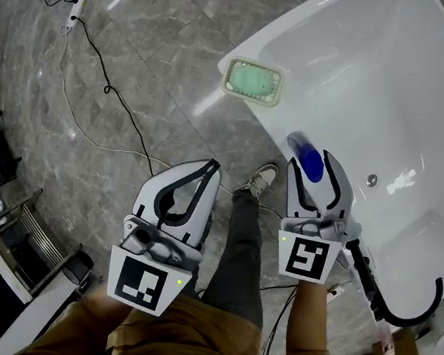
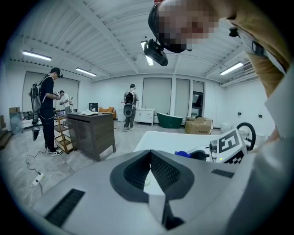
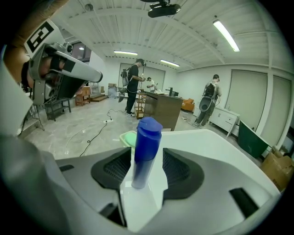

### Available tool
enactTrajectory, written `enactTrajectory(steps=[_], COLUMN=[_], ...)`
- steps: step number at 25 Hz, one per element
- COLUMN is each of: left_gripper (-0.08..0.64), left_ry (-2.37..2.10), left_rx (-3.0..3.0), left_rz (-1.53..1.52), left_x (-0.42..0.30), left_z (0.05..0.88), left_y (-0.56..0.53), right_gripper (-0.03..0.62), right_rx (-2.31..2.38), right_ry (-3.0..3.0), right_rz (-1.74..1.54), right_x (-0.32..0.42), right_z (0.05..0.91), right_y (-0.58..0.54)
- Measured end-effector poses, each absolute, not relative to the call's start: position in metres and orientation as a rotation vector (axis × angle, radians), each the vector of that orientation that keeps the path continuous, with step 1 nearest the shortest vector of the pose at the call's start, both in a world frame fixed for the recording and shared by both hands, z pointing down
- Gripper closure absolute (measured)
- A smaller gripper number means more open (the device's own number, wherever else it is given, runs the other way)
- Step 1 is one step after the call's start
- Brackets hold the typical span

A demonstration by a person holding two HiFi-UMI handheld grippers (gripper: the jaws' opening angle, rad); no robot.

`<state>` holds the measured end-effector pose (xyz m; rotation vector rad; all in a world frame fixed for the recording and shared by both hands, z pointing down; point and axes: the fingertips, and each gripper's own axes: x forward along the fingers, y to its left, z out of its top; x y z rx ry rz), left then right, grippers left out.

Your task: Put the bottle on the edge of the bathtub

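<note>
Grey marbled floor (image 1: 141,54) underfoot, with a black cable (image 1: 107,89) trailing across it from a white power strip (image 1: 73,14). At upper right of the head view, a white bathtub (image 1: 294,43), its broad rim toward the floor. On that rim, a pale soap dish (image 1: 253,81) with a green bar inside. Further along the same rim, the right tool (image 1: 311,170), clenched on a bottle (image 1: 310,160) with a blue cap: one jaw on either side of the body, cap poking up past the pads. Shown in the right gripper view as nearly upright, cap tipped slightly rightward, soap dish just behind it on the rim. Bottle's base over the rim; touching it or held just above, impossible to say. Left tool (image 1: 209,169) well apart from the tub, out over the floor, jaws closed tip to tip with nothing between them, only an open loop behind the meeting pads. Between the two tools, a dark trouser leg (image 1: 240,249) and a light shoe (image 1: 264,177) near the tub's outer wall. Beyond, in the gripper views: a bright hall with strip lights, several people standing, a dark desk (image 2: 94,131), a green tub (image 2: 170,120) and a cardboard box (image 2: 198,125) toward the far wall.
</note>
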<state>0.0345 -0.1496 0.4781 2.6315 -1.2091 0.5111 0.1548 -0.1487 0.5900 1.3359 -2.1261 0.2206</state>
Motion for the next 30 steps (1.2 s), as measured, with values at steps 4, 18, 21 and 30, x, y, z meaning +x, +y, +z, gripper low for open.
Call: enactTrajectory(steps=[4,18,21,30], left_gripper=[0.554,0.554,0.552,0.554], left_ry=[-1.201,-1.177,-1.17,-1.166], left_rx=[2.643,2.697,2.702,2.763], left_rz=[0.505,0.475,0.469,0.428], left_x=[0.035,0.027,0.029,0.032], left_z=[0.475,0.446,0.441,0.401], left_y=[-0.144,-0.125,-0.122,-0.12], right_gripper=[0.387,0.398,0.426,0.539], right_rx=[1.337,1.395,1.415,1.514], right_ry=[-2.119,-2.059,-2.048,-2.05], right_rz=[0.224,0.222,0.226,0.335], right_x=[0.156,0.162,0.166,0.17], right_z=[0.589,0.562,0.554,0.524], right_y=[-0.142,-0.118,-0.115,-0.105])
